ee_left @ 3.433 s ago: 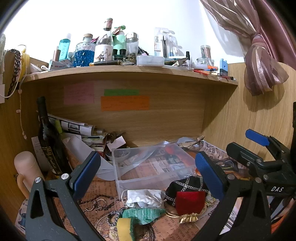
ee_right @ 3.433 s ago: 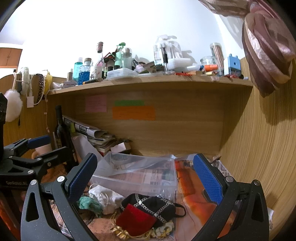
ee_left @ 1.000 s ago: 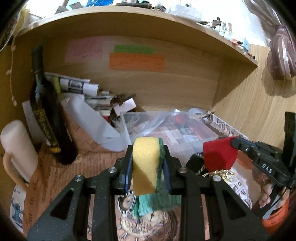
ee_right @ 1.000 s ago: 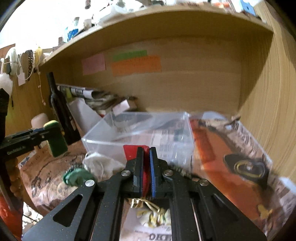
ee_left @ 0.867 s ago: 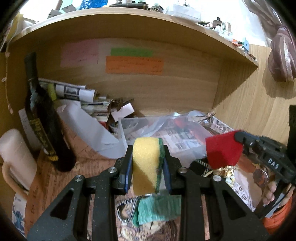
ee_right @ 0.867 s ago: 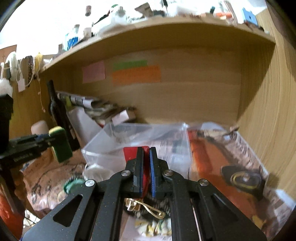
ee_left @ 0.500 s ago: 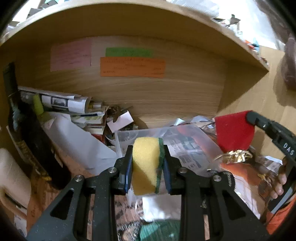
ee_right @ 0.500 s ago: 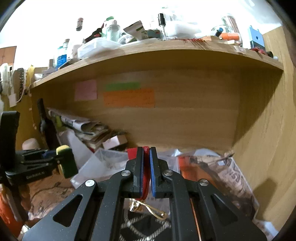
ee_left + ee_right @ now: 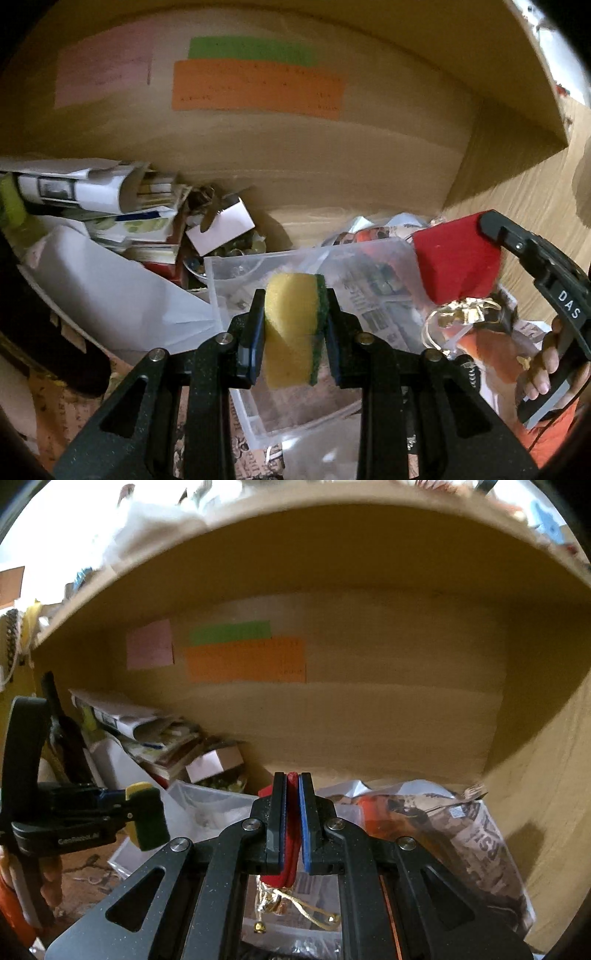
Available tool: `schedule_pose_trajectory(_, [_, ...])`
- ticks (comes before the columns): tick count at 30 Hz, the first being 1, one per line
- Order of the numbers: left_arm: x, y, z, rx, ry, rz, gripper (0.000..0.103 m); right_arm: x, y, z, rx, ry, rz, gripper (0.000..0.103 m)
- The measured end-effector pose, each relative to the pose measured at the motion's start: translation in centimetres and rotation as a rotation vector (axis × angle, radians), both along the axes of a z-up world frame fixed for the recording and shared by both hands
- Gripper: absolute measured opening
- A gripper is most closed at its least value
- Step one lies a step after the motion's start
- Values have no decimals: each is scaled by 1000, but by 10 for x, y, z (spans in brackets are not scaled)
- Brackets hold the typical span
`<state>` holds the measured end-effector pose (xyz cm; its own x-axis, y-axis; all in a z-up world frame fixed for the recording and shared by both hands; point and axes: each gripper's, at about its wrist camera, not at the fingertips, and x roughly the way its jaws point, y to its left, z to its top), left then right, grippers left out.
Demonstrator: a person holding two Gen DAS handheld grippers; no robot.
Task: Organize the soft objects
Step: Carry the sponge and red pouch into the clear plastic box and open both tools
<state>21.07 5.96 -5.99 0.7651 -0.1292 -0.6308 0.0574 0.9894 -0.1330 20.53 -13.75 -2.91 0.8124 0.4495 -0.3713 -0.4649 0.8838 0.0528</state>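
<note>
My left gripper (image 9: pixel 293 328) is shut on a yellow sponge with a green scrub side (image 9: pixel 291 332) and holds it above the near part of a clear plastic bin (image 9: pixel 236 266). My right gripper (image 9: pixel 291 827) is shut on a flat red pouch (image 9: pixel 291 849) with a gold ribbon (image 9: pixel 295 904) hanging under it. In the left wrist view the pouch (image 9: pixel 454 262) hangs over the bin's right side. The right wrist view shows the sponge (image 9: pixel 146 819) at the left, above the bin (image 9: pixel 207 808).
A wooden back wall carries pink, green and orange notes (image 9: pixel 255 88). Rolled papers and books (image 9: pixel 92 199) pile at the left with a white sheet (image 9: pixel 110 295) and a small box (image 9: pixel 221 225). Newspaper (image 9: pixel 476 845) lies right of the bin, by the wooden side wall.
Both grippers closed on their objects, lifted them off the table and moved forward. The sponge and the red pouch now hang over the clear bin.
</note>
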Motion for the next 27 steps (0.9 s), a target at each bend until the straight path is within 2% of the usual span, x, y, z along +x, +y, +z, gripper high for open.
schedule_pose_trajectory(4, [13,-9,-9,34,38,-13,29,17,10,-11,-40,52,10,6])
schedule_pose_trajectory(9, [23,-17,-23,80,91,-30,28,36,21,-32,-101,165,44,6])
schedule_pose_trajectory(16, [29,-19,-31,113,116,-25,29,47,21,-54,-146,262,54,6])
schedule_pose_trajectory(21, [27,-19,-29,114,110,-14,43,45,19,-57,-180,269,38,6])
schedule_pose_trajectory(24, [23,-19,-23,120,86,-3,49,41,16,-52,-192,259,30,20])
schedule_pose_trajectory(26, [18,-18,-17,125,67,2,52,37,14,-48,-194,234,19,39])
schedule_pose_trajectory(27, [15,-18,-14,127,57,2,53,34,13,-46,-195,218,13,42])
